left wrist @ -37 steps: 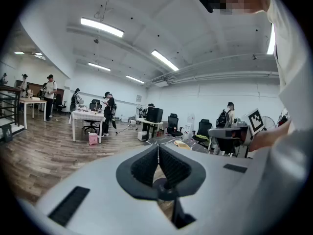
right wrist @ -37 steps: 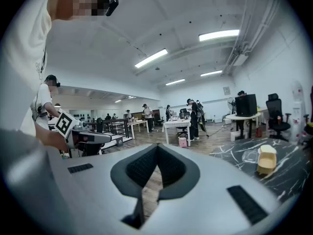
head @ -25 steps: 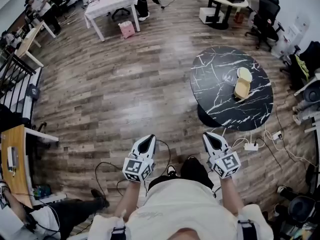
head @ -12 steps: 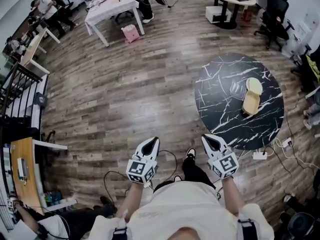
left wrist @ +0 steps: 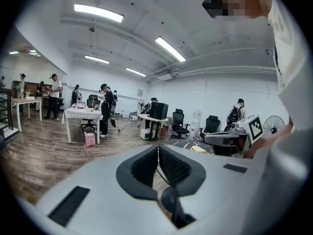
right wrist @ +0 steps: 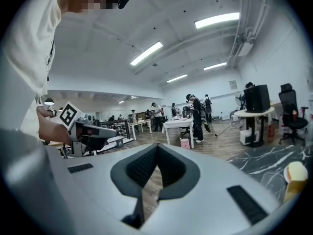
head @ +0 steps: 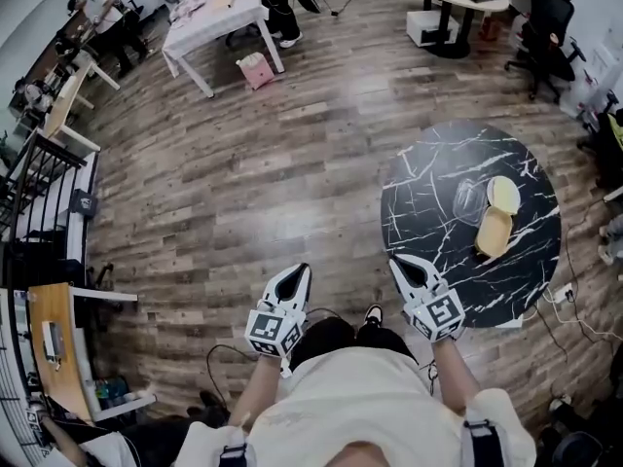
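Left gripper [head: 292,278] and right gripper [head: 404,266] both have jaws pressed together, nothing held. Black marble table [head: 428,193] is just ahead of the right one. On it sit a tan container [head: 494,232] and maybe a clear lid [head: 468,200], well apart from me. Approach stage, I judge. A grasp calls for stepping closer and parting the jaws. Only tabletop lies between. White table [head: 209,17] is far off.

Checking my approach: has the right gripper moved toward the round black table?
Yes, forward. In the head view the right gripper now overlaps the round black table at its near edge; floor separated them before.
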Action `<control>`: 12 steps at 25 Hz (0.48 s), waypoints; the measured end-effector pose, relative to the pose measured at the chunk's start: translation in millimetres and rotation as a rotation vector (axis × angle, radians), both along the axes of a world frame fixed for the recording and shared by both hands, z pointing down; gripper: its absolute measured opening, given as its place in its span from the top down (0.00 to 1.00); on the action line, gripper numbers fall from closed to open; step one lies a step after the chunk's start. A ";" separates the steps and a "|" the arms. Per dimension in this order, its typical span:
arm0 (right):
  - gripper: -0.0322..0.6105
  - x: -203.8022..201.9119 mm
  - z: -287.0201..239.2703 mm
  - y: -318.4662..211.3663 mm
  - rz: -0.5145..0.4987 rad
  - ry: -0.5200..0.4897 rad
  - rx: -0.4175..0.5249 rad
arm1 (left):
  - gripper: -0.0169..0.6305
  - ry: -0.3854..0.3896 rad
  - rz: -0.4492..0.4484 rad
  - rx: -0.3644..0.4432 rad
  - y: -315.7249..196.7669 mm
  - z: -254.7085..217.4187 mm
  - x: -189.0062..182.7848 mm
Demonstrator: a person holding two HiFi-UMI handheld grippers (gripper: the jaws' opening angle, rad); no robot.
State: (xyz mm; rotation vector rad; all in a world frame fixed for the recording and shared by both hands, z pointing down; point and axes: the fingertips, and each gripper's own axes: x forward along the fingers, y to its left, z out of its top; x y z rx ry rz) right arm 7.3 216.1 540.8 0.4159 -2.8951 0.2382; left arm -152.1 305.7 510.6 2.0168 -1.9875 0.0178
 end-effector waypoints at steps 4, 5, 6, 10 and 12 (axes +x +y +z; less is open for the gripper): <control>0.94 -17.6 3.1 -25.8 0.001 0.011 -0.010 | 0.94 0.011 -0.002 -0.015 -21.6 9.7 -23.1; 0.94 -23.2 4.6 -33.8 0.007 0.014 -0.011 | 0.94 0.014 0.002 -0.014 -29.5 11.7 -30.6; 0.94 -29.0 6.2 -42.1 0.016 0.019 -0.010 | 0.94 0.019 0.009 -0.012 -38.0 13.6 -37.9; 0.94 -61.1 2.9 -81.7 0.082 0.034 0.011 | 0.94 0.022 0.066 0.015 -83.2 13.4 -73.3; 0.94 -81.9 -2.4 -94.9 0.115 0.033 0.017 | 0.94 0.007 0.100 0.032 -103.8 5.3 -96.5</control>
